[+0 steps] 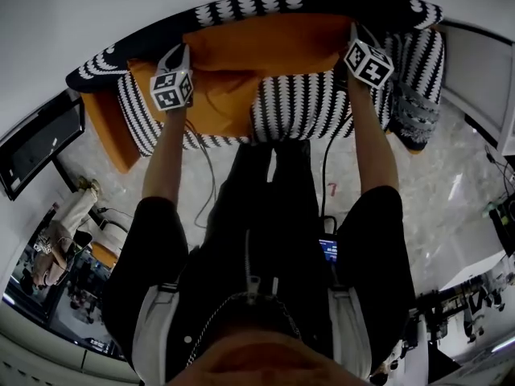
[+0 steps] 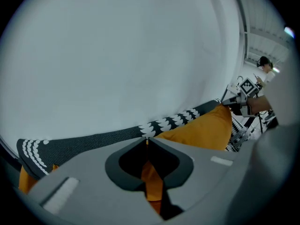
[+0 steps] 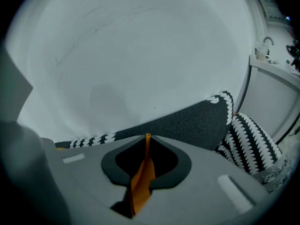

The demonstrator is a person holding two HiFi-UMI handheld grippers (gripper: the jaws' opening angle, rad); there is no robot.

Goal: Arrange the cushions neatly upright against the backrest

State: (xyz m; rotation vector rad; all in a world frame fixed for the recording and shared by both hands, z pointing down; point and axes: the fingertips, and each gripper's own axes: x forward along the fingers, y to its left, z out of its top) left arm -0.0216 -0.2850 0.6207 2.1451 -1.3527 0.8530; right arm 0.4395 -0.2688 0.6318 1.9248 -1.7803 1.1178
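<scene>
Head view: my left tool (image 1: 182, 53) and right tool (image 1: 354, 34) each pinch a top corner of the orange cushion (image 1: 265, 43), which lies along the backrest (image 1: 241, 6). A striped cushion (image 1: 302, 107) crowds its lower edge.

Left gripper view: the jaws are clamped on thin orange fabric, which I think could slip out.

Right gripper view: the same shallow pinch here. If either lets go, the cushion may slump forward.

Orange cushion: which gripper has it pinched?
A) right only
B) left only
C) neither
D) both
D: the left gripper and the right gripper each show jaws closed on a fold of orange fabric, one at each top corner of the orange cushion.
</scene>
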